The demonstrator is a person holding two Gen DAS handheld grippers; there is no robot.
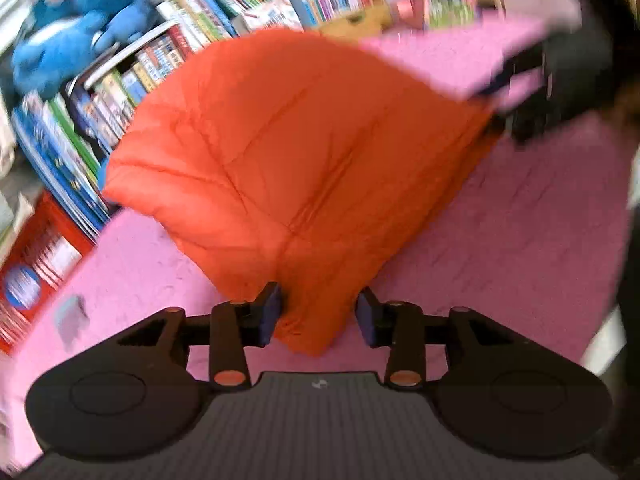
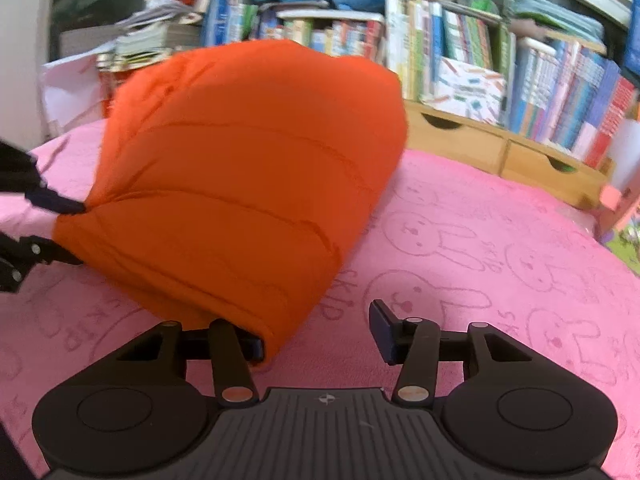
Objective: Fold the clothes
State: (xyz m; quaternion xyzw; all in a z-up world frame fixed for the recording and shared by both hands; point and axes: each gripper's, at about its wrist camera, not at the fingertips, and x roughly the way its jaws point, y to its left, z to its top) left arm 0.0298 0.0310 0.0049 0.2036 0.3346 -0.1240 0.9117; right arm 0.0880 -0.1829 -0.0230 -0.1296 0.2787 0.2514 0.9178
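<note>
Pink bunny-print surface (image 2: 480,240) carries an orange puffer jacket (image 1: 304,152) lying ahead, its corners between both half-open, ungripping tools: left tool (image 1: 318,316), right tool (image 2: 318,338).

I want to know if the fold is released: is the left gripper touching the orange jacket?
Cannot tell. In the left wrist view the orange jacket hangs between the left gripper pads, close against one pad, a gap at the other.

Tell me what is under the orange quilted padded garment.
Under the orange quilted padded garment lies the pink fleece blanket with rabbit outlines. Anything between them, beneath its middle, is covered and cannot be seen.
</note>
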